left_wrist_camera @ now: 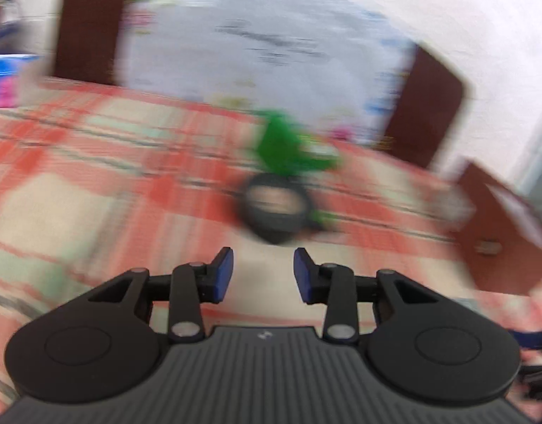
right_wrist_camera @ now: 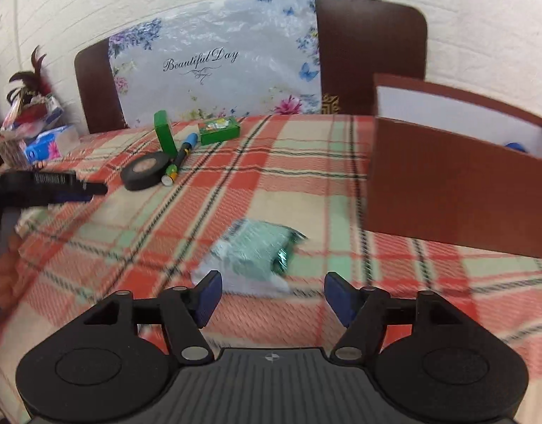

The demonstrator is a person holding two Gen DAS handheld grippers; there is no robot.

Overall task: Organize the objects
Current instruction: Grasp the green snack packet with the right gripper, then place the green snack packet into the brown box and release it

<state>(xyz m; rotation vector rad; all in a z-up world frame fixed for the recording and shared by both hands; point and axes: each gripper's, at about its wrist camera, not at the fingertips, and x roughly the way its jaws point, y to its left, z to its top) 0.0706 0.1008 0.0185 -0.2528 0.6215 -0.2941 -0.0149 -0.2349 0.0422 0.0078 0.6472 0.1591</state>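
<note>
Item: soft teal-and-clear plastic packet [right_wrist_camera: 258, 256], lying flat on the plaid blanket [right_wrist_camera: 306, 183] just ahead of your right claw [right_wrist_camera: 272, 295]. The claw stands wide, with nothing between its pads. The packet looks light, limp and a little slippery, and its film will likely crumple, so take it across the thick middle, not by the loose clear edge nearest you.

Item: black tape roll [left_wrist_camera: 276, 208], flat on the blanket, near and ahead of your left claw [left_wrist_camera: 263, 270]. That claw is narrowly parted and empty. The roll is stiff, light and grippy; pinch through the rim, one pad in the hole.

Item: small battery [right_wrist_camera: 169, 177], touching the roll's rim. It is hard and smooth, and will probably roll.

Also: marker pen [right_wrist_camera: 184, 150], two green boxes [right_wrist_camera: 218, 130].

Destination, by my judgement: the brown open box [right_wrist_camera: 458, 190], right of the packet.
</note>
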